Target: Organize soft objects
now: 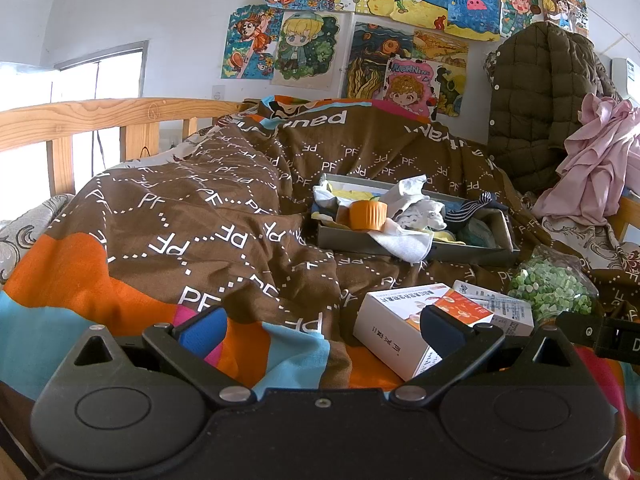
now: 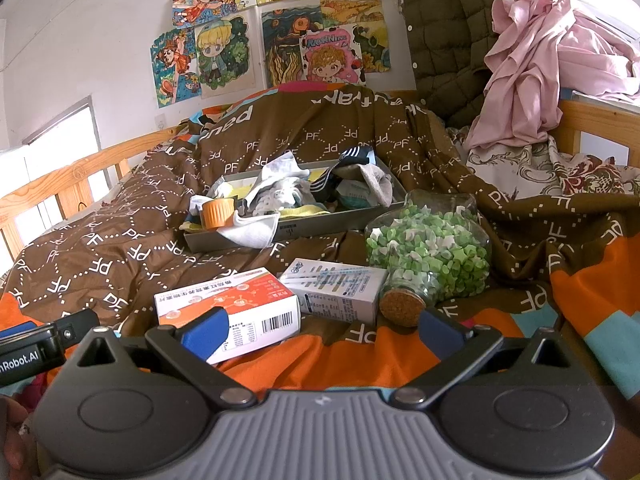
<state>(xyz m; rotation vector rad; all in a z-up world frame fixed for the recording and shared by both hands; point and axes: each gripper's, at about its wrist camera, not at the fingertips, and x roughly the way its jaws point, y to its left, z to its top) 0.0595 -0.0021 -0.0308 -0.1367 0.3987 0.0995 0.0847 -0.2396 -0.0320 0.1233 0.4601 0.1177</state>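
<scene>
Spread across the bed, a brown patterned quilt (image 2: 120,248) is being used as the working surface. Both the left gripper (image 1: 320,330) and the right gripper (image 2: 320,330) are being held wide apart, with nothing gripped or touched. A grey tray (image 2: 320,222) is lying well beyond both grippers, and socks (image 2: 280,190) are being kept heaped inside it. Nearer than the tray, an orange-and-white box (image 2: 228,306) is lying just ahead of the right gripper, beside a jar of green stars (image 2: 428,256).

Brown duvet (image 2: 132,248) with white dotted PF lattice, orange and sky-blue patches at six o'clock. Grey tray (image 2: 320,222) holds white and navy-striped socks (image 2: 344,164). Green-white stars fill the jar (image 2: 428,252); pink cloth (image 2: 532,68) at two o'clock.
</scene>
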